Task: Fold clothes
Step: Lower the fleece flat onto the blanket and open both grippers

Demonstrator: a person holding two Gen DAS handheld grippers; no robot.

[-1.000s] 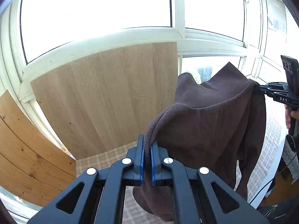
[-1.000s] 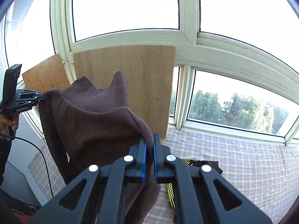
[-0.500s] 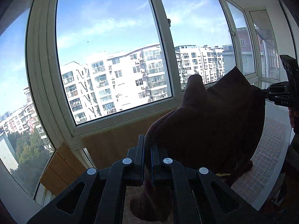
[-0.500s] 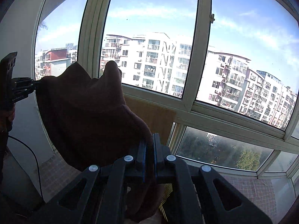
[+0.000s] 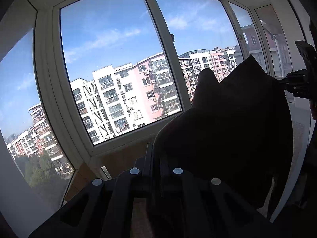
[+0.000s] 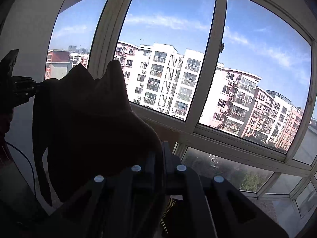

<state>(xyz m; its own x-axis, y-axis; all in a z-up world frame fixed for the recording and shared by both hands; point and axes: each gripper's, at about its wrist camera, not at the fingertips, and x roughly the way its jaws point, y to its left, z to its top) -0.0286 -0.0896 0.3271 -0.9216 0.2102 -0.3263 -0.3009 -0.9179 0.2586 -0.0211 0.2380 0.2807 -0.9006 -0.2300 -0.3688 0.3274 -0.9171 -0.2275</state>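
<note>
A dark brown fleece garment (image 5: 227,130) hangs in the air between my two grippers, backlit and almost black. In the left wrist view my left gripper (image 5: 155,154) is shut on one top edge of it. My right gripper (image 5: 283,85) pinches the far corner at the right of that view. In the right wrist view the brown garment (image 6: 89,123) spreads to the left, with my right gripper (image 6: 159,152) shut on its near edge and my left gripper (image 6: 36,88) holding the far corner. A sleeve (image 6: 40,154) dangles down at the left.
Large white-framed windows (image 5: 170,39) fill both views, with apartment blocks (image 6: 174,79) outside. A wooden board (image 5: 126,156) leans below the sill. A checked cloth surface (image 6: 277,208) lies low at the right, with a dark yellow-striped item (image 6: 170,204) on it. A cable (image 6: 29,166) hangs at the left.
Both grippers rose and tilted upward with the garment still stretched between them. The wooden board and checked surface dropped out of the middle of view, and the windows took their place.
</note>
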